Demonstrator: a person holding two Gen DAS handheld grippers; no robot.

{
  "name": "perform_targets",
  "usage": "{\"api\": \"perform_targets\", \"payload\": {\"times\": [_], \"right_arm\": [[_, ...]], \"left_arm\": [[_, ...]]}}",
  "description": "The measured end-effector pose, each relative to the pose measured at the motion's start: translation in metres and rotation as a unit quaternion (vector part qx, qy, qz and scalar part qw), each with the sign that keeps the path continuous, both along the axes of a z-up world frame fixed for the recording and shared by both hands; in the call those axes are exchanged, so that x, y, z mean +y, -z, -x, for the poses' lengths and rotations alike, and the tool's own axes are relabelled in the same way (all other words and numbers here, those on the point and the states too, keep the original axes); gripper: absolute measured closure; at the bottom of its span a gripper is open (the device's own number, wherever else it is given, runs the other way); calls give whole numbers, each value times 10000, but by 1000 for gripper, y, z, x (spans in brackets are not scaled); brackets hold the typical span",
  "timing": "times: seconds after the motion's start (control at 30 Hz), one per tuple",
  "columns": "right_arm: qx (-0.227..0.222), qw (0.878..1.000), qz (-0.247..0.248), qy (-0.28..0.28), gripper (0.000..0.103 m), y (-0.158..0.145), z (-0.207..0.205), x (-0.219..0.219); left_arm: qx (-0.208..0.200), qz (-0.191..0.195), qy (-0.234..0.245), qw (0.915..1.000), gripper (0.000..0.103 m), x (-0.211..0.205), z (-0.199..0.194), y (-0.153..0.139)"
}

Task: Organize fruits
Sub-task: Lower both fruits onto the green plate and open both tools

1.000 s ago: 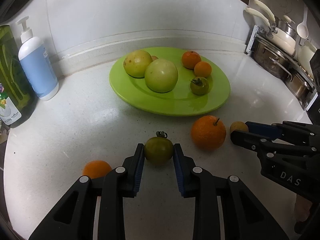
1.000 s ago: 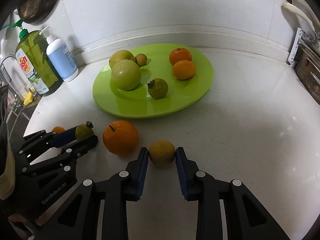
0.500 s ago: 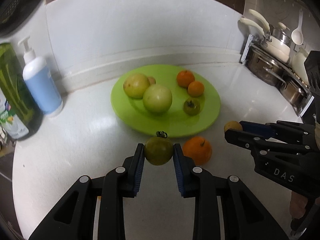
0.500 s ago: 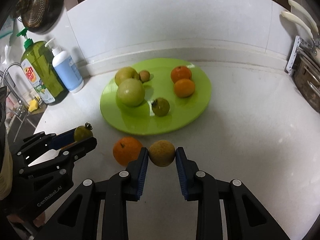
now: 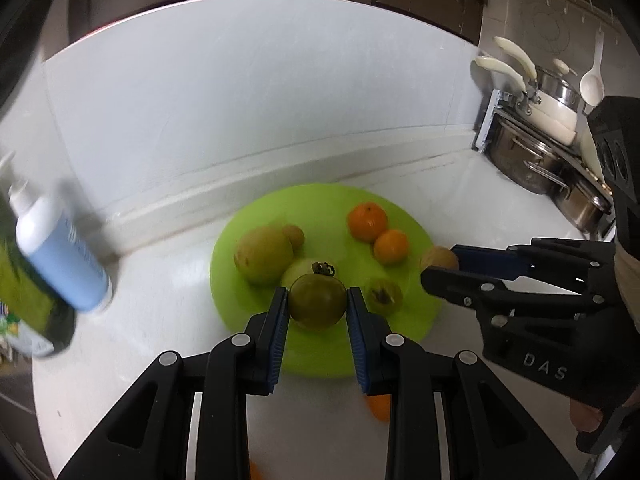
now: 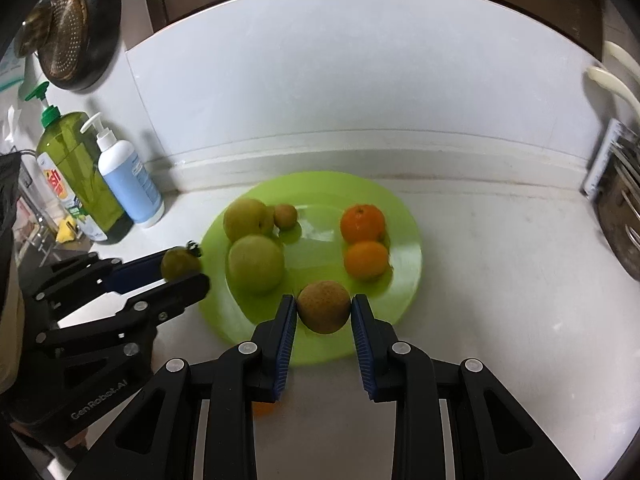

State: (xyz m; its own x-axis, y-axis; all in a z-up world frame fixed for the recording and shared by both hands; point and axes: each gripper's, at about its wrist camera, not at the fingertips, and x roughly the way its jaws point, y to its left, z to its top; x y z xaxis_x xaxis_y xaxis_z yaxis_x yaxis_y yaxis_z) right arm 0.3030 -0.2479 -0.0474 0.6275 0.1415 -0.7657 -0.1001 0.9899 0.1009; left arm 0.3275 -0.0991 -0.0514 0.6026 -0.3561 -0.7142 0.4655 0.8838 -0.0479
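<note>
Item: left gripper (image 5: 318,304) clenched on green tomato (image 5: 317,301); right gripper (image 6: 324,312) clenched on brown fruit (image 6: 324,306). Green plate (image 6: 404,280) lay at twelve o'clock beneath both.

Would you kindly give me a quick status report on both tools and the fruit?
Left tool shut on green tomato, right tool shut on brown fruit. Both held above green plate. One orange on counter below. Nothing blocking.

A green tomato (image 5: 318,300) and a brown round fruit (image 6: 324,306) hang clamped above the green plate (image 6: 404,280).
</note>
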Motion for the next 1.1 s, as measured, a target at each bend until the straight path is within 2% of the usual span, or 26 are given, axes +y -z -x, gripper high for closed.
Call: {"api": "perform_targets", "payload": {"times": [0.17, 0.47, 0.73, 0.9, 1.0, 1.03, 1.07, 1.1], "right_arm": [[190, 9998, -5, -88, 73, 7, -30, 1], [378, 9992, 147, -63, 73, 21, -61, -5], [318, 9994, 144, -58, 73, 22, -65, -8], [195, 9996, 216, -62, 72, 14, -55, -7], [77, 9997, 226, 11, 66, 6, -44, -7], [28, 9998, 180, 29, 60, 3, -41, -7], [-27, 9999, 126, 76, 52, 0, -37, -7], [-82, 9998, 83, 131, 50, -3, -33, -7]], "left_arm": [[108, 37, 195, 9997, 74, -9, -33, -1], [255, -228, 398, 9986, 74, -26, -69, 12], [179, -263, 340, 9989, 68, -24, -70, 12], [63, -253, 100, 9996, 63, -12, -58, 2], [0, -173, -70, 9998, 57, -1, -47, -6], [-41, -159, -127, 9998, 54, 2, -42, -9], [-92, -142, -175, 9997, 49, 6, -36, -13], [-126, -121, -210, 9996, 42, 9, -32, -16]]}}
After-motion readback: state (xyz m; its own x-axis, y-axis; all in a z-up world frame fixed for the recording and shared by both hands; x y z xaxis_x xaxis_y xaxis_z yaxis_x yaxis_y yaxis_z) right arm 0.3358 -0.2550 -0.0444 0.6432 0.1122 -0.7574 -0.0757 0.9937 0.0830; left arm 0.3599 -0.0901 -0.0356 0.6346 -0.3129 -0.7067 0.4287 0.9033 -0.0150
